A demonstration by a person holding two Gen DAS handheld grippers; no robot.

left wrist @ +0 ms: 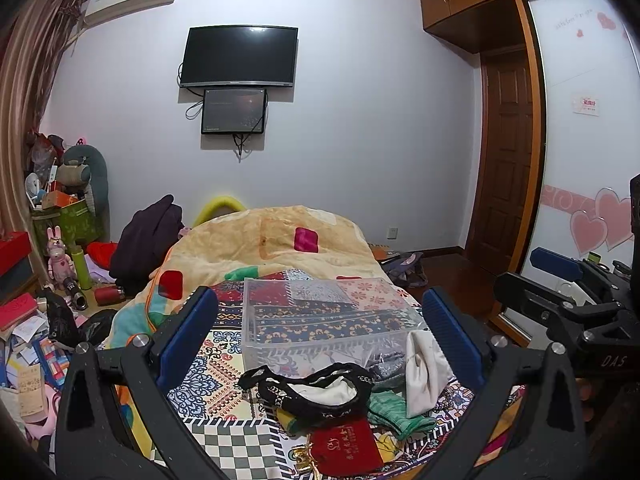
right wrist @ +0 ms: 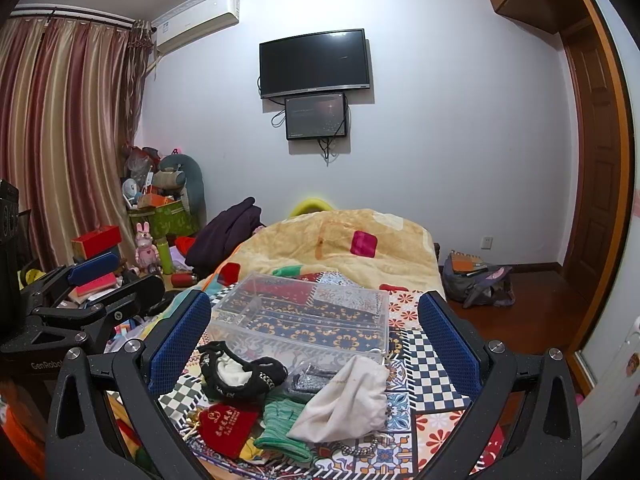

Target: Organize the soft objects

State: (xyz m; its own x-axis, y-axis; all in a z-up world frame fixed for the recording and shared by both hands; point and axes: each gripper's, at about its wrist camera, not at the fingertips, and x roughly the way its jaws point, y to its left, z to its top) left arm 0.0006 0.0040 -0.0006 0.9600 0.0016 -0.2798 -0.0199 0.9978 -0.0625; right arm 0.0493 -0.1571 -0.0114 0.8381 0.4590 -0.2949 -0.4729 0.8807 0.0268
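A pile of soft items lies on the patterned bedspread (left wrist: 224, 364) in front of both grippers: a black pouch with white lining (left wrist: 316, 390) (right wrist: 240, 372), a white drawstring bag (left wrist: 424, 372) (right wrist: 348, 400), a green knit item (left wrist: 396, 412) (right wrist: 284, 420), a red pouch with gold print (left wrist: 346, 446) (right wrist: 228, 426) and a small grey glittery item (right wrist: 310, 378). A clear plastic box (left wrist: 328, 316) (right wrist: 308, 316) stands just behind the pile. My left gripper (left wrist: 320, 332) is open and empty above the pile. My right gripper (right wrist: 316, 340) is open and empty too.
A yellow blanket (left wrist: 280, 236) is heaped at the far end of the bed. Clutter, boxes and toys fill the floor at left (left wrist: 60, 280). A backpack (right wrist: 480, 284) lies on the wood floor at right. A wardrobe (left wrist: 592, 120) stands at right.
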